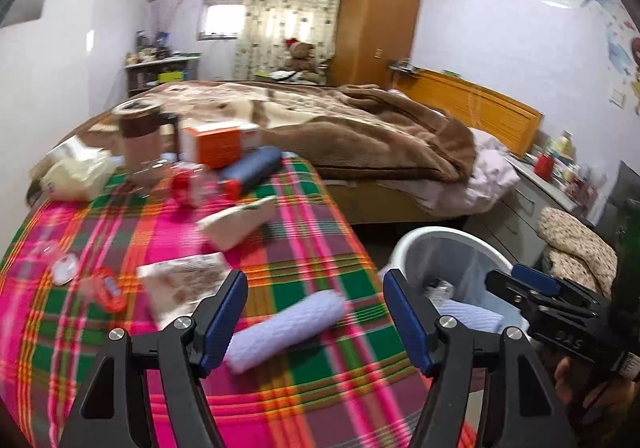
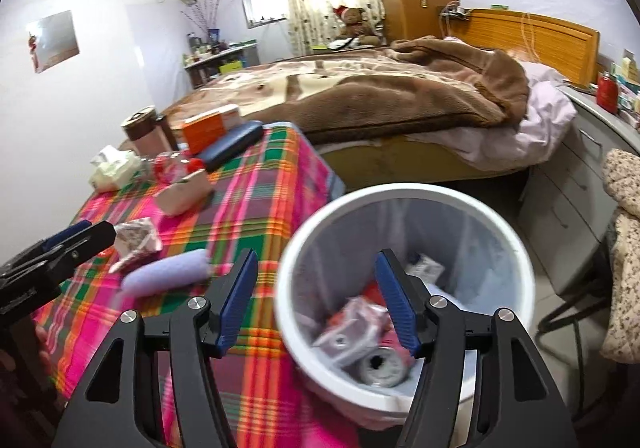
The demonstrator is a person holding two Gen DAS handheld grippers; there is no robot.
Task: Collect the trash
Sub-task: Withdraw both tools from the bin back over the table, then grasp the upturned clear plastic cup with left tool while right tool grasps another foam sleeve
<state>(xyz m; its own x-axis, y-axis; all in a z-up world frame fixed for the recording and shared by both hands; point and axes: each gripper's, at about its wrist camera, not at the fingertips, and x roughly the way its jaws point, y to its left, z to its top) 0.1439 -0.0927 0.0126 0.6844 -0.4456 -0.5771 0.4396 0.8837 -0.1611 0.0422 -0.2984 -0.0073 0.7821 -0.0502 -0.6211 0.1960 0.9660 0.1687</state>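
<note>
A white trash bin point(image 2: 404, 193) stands on the floor at the right edge of the plaid-covered table point(image 2: 256, 207); it holds wrappers and a can point(image 2: 380, 366). The bin also shows in the left wrist view point(image 1: 440, 236). My right gripper point(image 2: 316, 296) is open and empty, above the bin's near rim. My left gripper point(image 1: 316, 316) is open and empty above the table's right part. A rolled lilac cloth point(image 1: 286, 326) lies just beyond its left finger. A crumpled printed wrapper point(image 1: 186, 284), a red-lidded cup point(image 1: 108, 288) and a cream carton point(image 1: 236, 221) lie on the table.
At the table's far end stand a brown jar point(image 1: 138, 135), an orange box point(image 1: 218, 143), a blue case point(image 1: 252, 165), a tipped plastic bottle point(image 1: 184, 181) and a tissue pack point(image 1: 76, 171). A bed point(image 1: 340, 127) lies behind. Drawers point(image 2: 568, 207) and a cushioned chair point(image 2: 624, 248) stand right.
</note>
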